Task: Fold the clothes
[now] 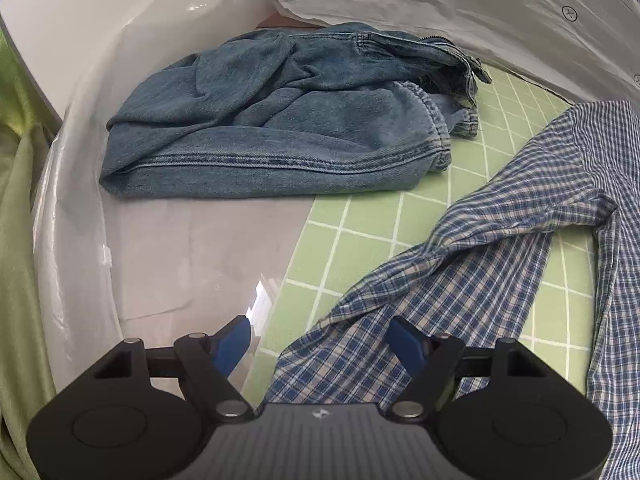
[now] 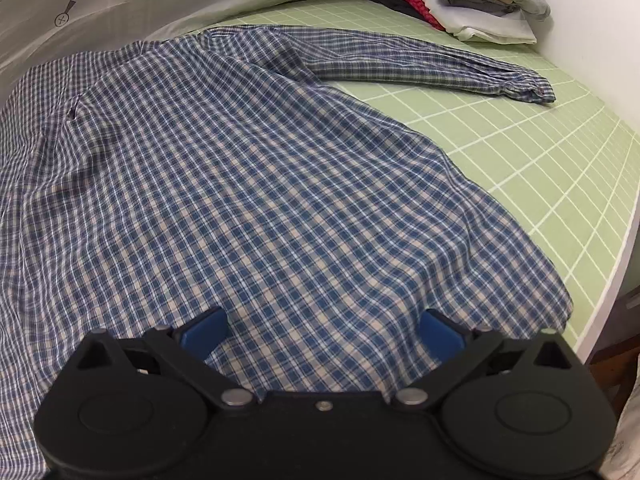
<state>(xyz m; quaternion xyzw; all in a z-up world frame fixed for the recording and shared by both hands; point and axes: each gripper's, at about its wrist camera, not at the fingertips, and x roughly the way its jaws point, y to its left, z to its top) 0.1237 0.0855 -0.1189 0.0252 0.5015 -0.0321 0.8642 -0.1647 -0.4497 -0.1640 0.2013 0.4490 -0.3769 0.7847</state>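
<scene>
A blue and white checked shirt [image 2: 248, 168] lies spread on the green gridded mat [image 2: 540, 152], one sleeve [image 2: 432, 68] stretched toward the far right. My right gripper [image 2: 322, 330] hovers open over the shirt's near hem, blue pads wide apart, nothing held. In the left wrist view the shirt's other sleeve [image 1: 452, 280] runs diagonally across the mat [image 1: 360, 236]. My left gripper [image 1: 322, 338] is open above that sleeve's cuff end, with the cloth lying under and between the fingers, not pinched.
Folded blue denim jeans [image 1: 276, 124] sit at the back left on a white surface [image 1: 180, 248]. A stack of folded clothes [image 2: 468, 0] rests at the far right corner. White printed sheeting [image 1: 460, 4] hangs behind. The table edge [image 2: 608, 288] runs along the right.
</scene>
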